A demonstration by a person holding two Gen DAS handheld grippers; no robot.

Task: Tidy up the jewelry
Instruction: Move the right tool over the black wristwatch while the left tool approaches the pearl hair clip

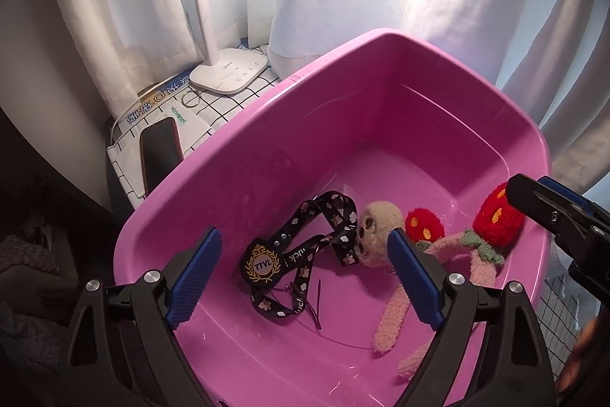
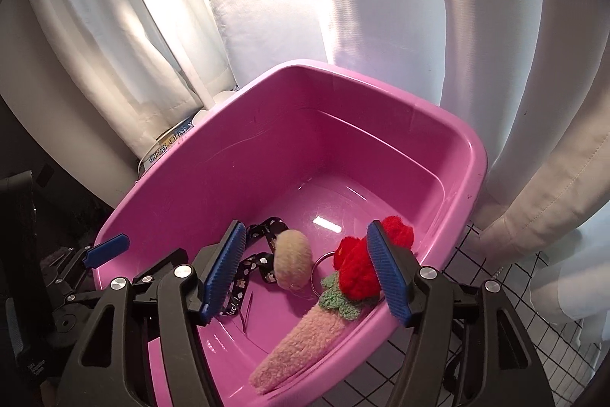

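A pink plastic tub (image 1: 286, 147) (image 2: 248, 159) holds a black lanyard (image 1: 331, 212) with a round gold-and-black badge (image 1: 263, 264). Beside the lanyard lies a plush toy (image 1: 377, 227) with a beige head, pink limbs and red strawberry ends (image 1: 495, 220). My left gripper (image 1: 305, 243) hangs open above the lanyard, touching nothing. My right gripper (image 2: 305, 235) is open over the plush toy (image 2: 291, 258); a red strawberry end (image 2: 358, 266) lies against its right pad and the left pad stands free. A metal ring (image 2: 318, 264) shows by the toy's head.
A white lamp base (image 1: 228, 73), a dark phone (image 1: 160, 155) and a pair of key rings (image 1: 190, 99) lie left of the tub on a checked cloth (image 2: 495, 292). White curtains (image 1: 133, 6) hang close behind the tub.
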